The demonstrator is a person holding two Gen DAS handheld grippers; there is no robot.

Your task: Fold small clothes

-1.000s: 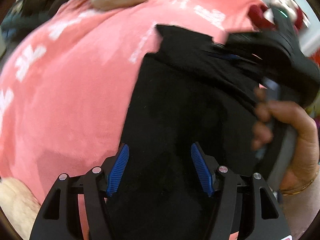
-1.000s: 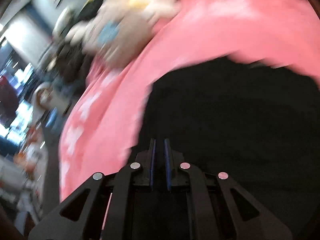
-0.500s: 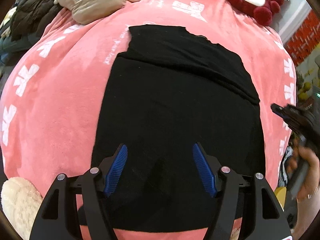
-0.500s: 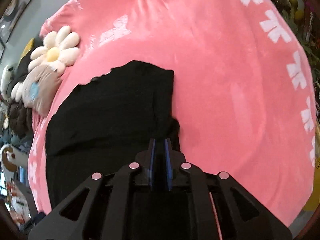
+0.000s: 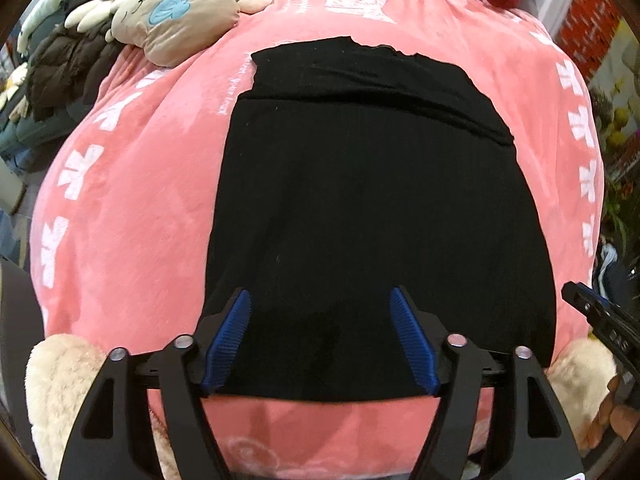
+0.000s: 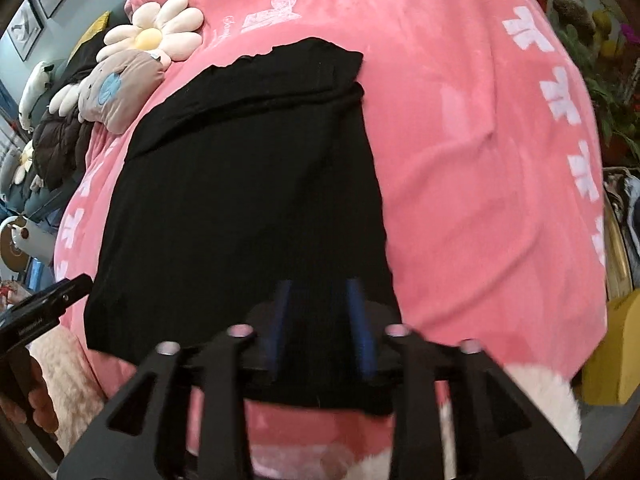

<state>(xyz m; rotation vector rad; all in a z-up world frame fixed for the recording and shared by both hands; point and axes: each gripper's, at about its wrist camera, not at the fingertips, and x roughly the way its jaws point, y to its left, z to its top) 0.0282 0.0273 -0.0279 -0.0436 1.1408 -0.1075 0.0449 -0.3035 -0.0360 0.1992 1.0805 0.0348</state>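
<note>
The black garment (image 5: 372,216) lies flat on the pink blanket (image 5: 132,216), near edge under both tools. The left gripper (image 5: 320,336) is spread wide, holding nothing; the right gripper (image 6: 320,320) is parted too, blurred. Pinching the plush blanket along with the hem could drag both and skew the fold.

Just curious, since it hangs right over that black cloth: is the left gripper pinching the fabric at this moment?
No. The left gripper has its jaws spread wide above the black garment, nothing between them.
</note>
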